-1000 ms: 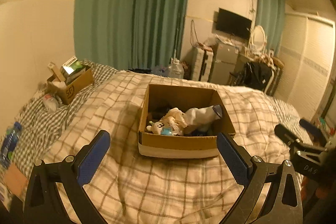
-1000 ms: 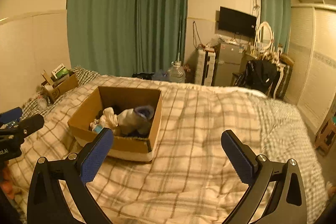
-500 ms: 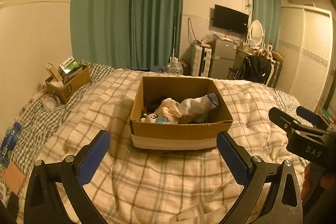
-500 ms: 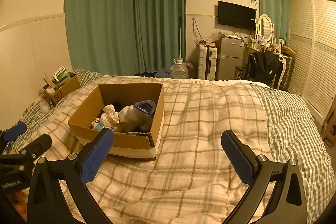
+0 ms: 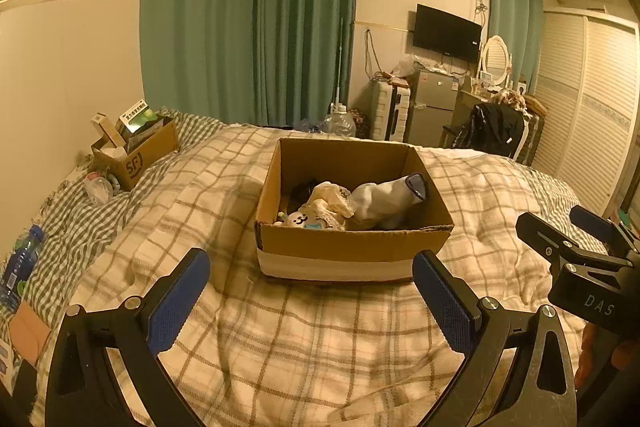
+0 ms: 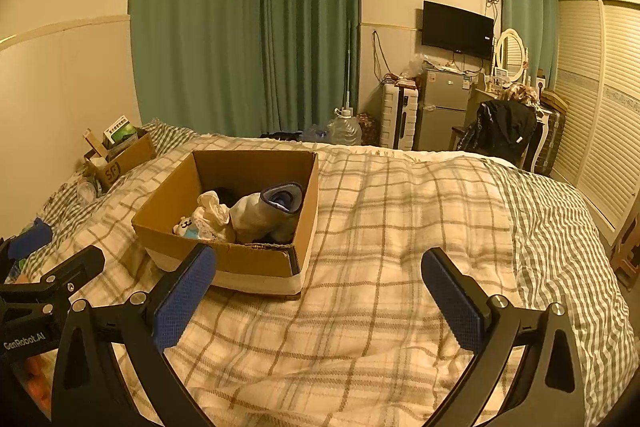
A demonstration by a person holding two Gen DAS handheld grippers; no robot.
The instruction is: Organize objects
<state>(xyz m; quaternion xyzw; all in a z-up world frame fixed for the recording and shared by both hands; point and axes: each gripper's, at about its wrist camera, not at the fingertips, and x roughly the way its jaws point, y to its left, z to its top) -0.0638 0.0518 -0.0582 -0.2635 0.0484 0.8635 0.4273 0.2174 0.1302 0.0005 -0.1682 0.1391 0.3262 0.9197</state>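
An open cardboard box (image 5: 352, 247) sits on the plaid bed cover, also in the right wrist view (image 6: 256, 263). Inside lie a white sock with a blue cuff (image 5: 384, 201), crumpled cream cloth (image 5: 330, 201) and a small white plush (image 5: 300, 219); the sock (image 6: 264, 211) and plush (image 6: 186, 225) show in the right wrist view too. My left gripper (image 5: 312, 301) is open and empty, just short of the box front. My right gripper (image 6: 320, 297) is open and empty, over the cover to the right of the box. Each gripper shows at the edge of the other's view.
A smaller cardboard box (image 5: 138, 157) with packets stands at the far left by the wall. A blue water bottle (image 5: 20, 265) lies at the left bed edge. Beyond the bed stand a fridge (image 6: 442, 107), a chair with dark clothes (image 6: 502, 129) and wardrobe doors (image 6: 600, 115).
Both grippers have pulled back and levelled out, so the box now sits slightly farther off and more of the room shows. Both stay open and empty. The box contents have not moved.
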